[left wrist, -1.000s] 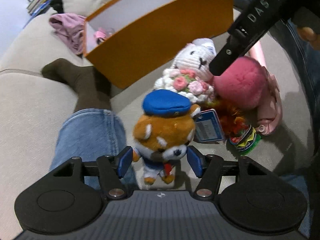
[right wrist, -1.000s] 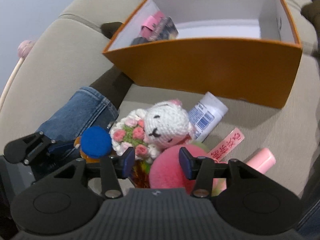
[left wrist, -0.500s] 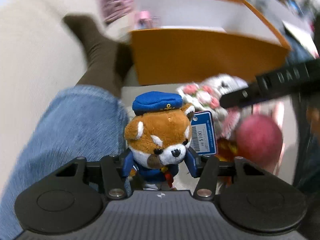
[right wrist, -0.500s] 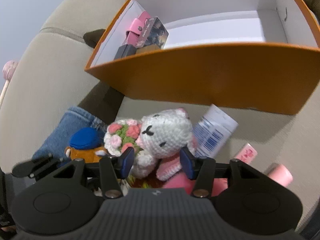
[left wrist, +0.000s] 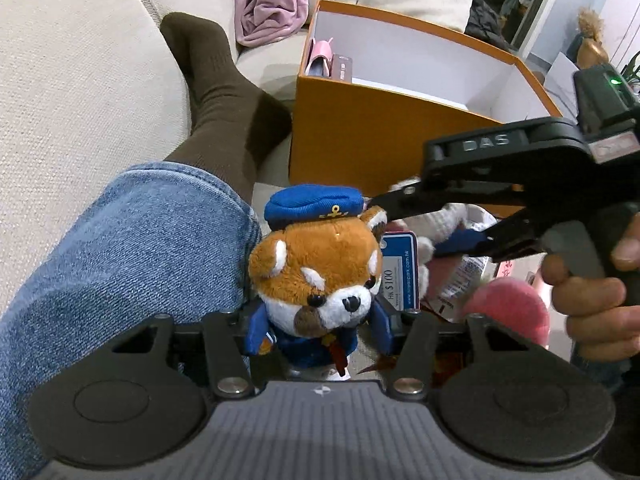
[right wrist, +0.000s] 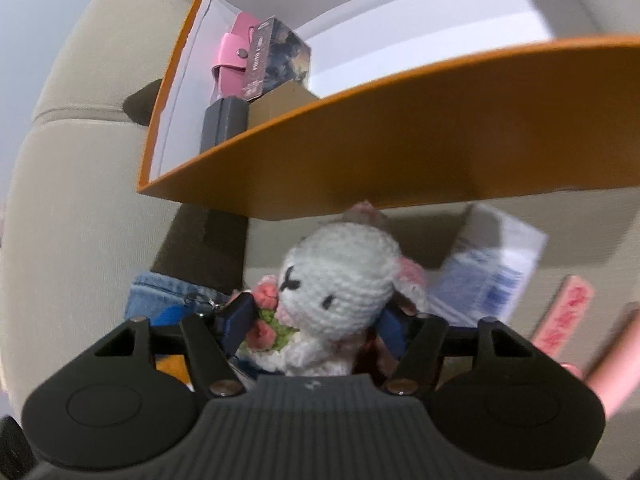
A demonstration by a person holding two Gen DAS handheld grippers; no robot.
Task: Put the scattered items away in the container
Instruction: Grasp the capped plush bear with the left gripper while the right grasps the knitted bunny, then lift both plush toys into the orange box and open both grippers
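My left gripper (left wrist: 318, 330) is shut on a brown plush dog (left wrist: 316, 276) with a blue sailor cap and a blue price tag (left wrist: 400, 276), held above the sofa. My right gripper (right wrist: 316, 326) is shut on a white crocheted bunny (right wrist: 340, 284) holding pink flowers, just in front of the orange box's near wall (right wrist: 400, 140). The orange box (left wrist: 360, 136) stands open ahead; a pink case (right wrist: 232, 52) and a dark small box (right wrist: 276, 56) lie in its left end. The right gripper also shows in the left wrist view (left wrist: 424, 216).
A white tube (right wrist: 492, 272), a pink label strip (right wrist: 564, 312) and a pink stick (right wrist: 612, 364) lie on the beige sofa. A pink fluffy ball (left wrist: 508, 312) sits at right. A jeans leg (left wrist: 120, 248) with a brown sock (left wrist: 216, 92) lies left. A pink cloth (left wrist: 268, 0) is behind.
The left gripper closed on the plush dog and lifted it. The right gripper closed on the crocheted bunny and moved toward the orange box.
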